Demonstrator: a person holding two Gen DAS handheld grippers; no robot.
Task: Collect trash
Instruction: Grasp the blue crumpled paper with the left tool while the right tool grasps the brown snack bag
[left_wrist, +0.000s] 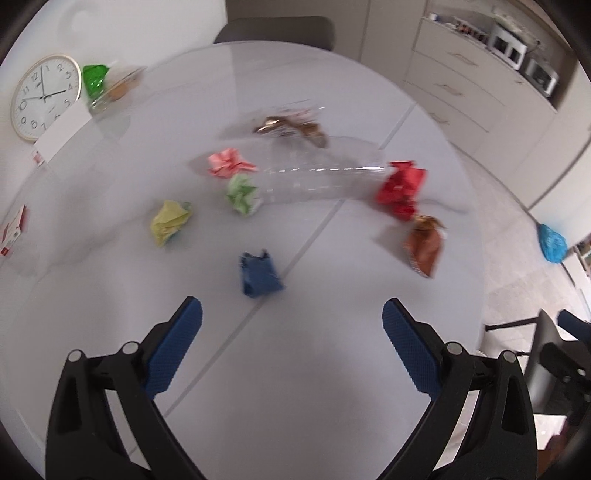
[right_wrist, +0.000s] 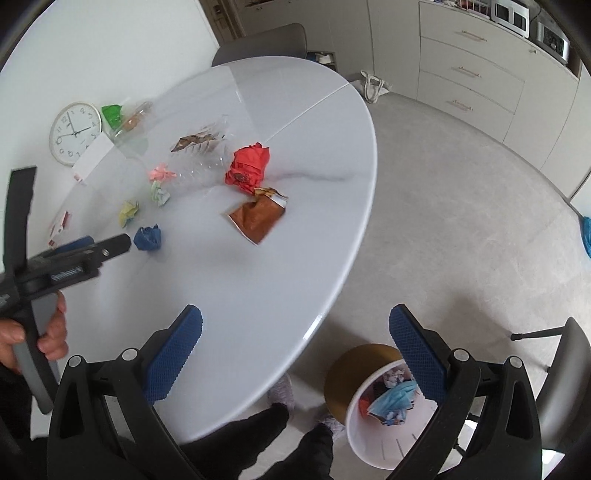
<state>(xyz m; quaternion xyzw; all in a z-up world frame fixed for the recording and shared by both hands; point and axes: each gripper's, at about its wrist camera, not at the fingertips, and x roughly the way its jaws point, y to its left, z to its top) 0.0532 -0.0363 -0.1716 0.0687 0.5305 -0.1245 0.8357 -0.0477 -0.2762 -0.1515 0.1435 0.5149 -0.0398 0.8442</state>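
Observation:
Trash lies scattered on the white round table (left_wrist: 332, 288): a blue crumpled paper (left_wrist: 259, 274), yellow paper (left_wrist: 168, 221), green paper (left_wrist: 242, 192), pink paper (left_wrist: 229, 163), a clear plastic bottle (left_wrist: 321, 181), a red wrapper (left_wrist: 400, 186) and a brown snack bag (left_wrist: 424, 245). My left gripper (left_wrist: 291, 343) hangs open just short of the blue paper (right_wrist: 148, 238), holding nothing. My right gripper (right_wrist: 295, 354) is open and empty over the table's near edge, above a white bin (right_wrist: 384, 413) on the floor with trash in it.
A wall clock (left_wrist: 44, 96) lies at the table's far left beside a white card (left_wrist: 62, 136) and a clear tub with a green wrapper (left_wrist: 95, 78). Another clear package (left_wrist: 291, 125) sits behind the bottle. Chairs stand at the far side (left_wrist: 277, 31) and right (right_wrist: 561, 384). A person's legs (right_wrist: 258, 443) stand by the bin.

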